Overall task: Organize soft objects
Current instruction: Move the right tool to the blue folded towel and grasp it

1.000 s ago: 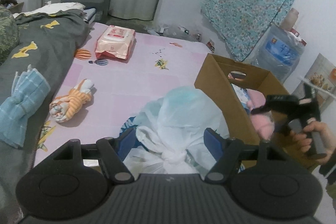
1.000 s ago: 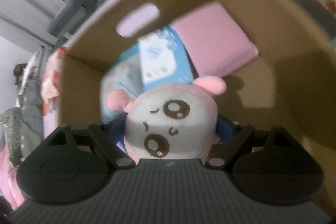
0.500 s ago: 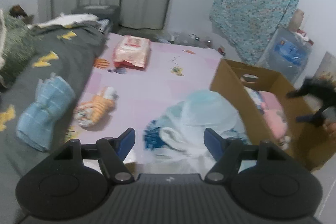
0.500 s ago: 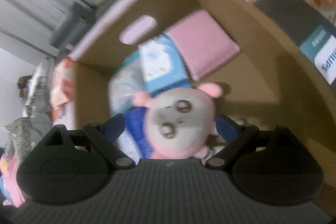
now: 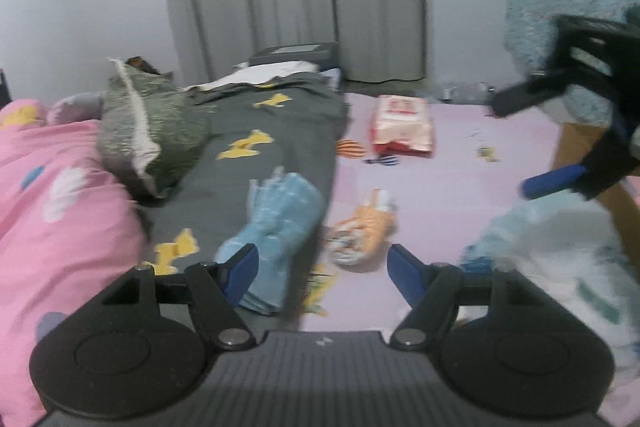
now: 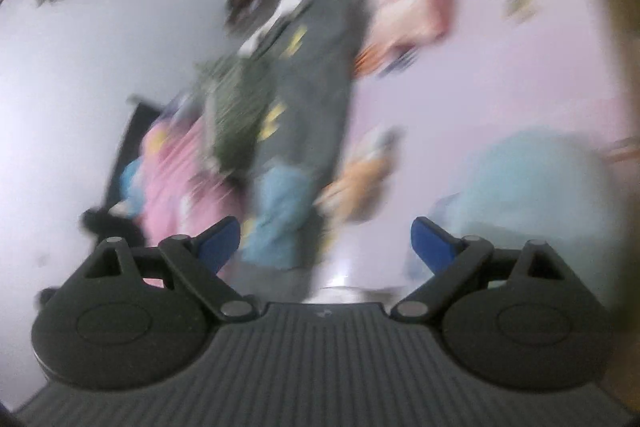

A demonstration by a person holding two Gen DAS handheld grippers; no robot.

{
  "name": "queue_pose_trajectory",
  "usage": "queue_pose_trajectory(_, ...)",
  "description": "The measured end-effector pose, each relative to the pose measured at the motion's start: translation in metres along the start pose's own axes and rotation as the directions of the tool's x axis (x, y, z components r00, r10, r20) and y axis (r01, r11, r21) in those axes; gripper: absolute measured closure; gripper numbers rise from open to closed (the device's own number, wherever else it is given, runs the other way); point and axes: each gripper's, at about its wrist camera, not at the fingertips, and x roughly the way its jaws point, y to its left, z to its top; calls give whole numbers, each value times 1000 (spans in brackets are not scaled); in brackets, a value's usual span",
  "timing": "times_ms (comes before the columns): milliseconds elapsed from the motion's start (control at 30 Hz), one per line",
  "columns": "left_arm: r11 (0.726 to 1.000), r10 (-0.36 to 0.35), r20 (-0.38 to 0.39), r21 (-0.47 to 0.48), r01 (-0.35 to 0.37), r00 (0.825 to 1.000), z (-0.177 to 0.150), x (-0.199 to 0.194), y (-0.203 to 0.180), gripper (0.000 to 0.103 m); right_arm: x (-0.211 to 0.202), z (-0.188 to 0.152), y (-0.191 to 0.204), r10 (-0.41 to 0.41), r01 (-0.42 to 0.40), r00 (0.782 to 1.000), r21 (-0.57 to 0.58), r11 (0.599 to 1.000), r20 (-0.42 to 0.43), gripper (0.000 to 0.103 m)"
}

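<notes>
Now both tools are wide open and empty: the left tool [image 5: 322, 269] points at the bed, the right tool [image 6: 326, 237] likewise. A blue folded towel [image 5: 280, 223] lies on the grey blanket [image 5: 276, 131], an orange striped cloth roll [image 5: 360, 231] just beside it on the pink sheet [image 5: 440, 187]. Both look light and limp; pinching the bunched middle seems best. No writing is legible.
</notes>
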Motion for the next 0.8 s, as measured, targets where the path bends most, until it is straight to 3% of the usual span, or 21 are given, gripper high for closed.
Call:
queue_pose_trajectory(233, 998, 67, -45, 1, -67, 997, 10, 45, 24, 38, 127, 27, 26, 37, -25, 979, 61, 998, -200, 15)
queue_pose_trajectory(500, 995, 93, -164, 45, -87, 982, 13, 106, 34, 38, 223, 35, 18, -26, 60, 953, 104, 993, -301, 17)
queue_pose_trajectory(567, 995, 95, -193, 47, -87, 977, 10, 116, 36, 44, 238, 33, 15, -35, 74, 947, 109, 991, -320, 21)
queue_pose_trajectory(667, 995, 99, -222, 45, -92, 970, 7, 124, 38, 55, 250, 30, 12, -36, 78, 941, 113, 991, -337, 36)
queue_pose_trajectory(733, 995, 96, -226, 34, -91, 969, 7, 123, 40, 60, 250, 29, 11, -19, 61, 943, 116, 991, -332, 51)
queue_pose_trajectory(800, 996, 84, -224, 18, -82, 971, 8, 122, 42, 68, 247, 29, 12, -8, 48, 945, 115, 992, -328, 56)
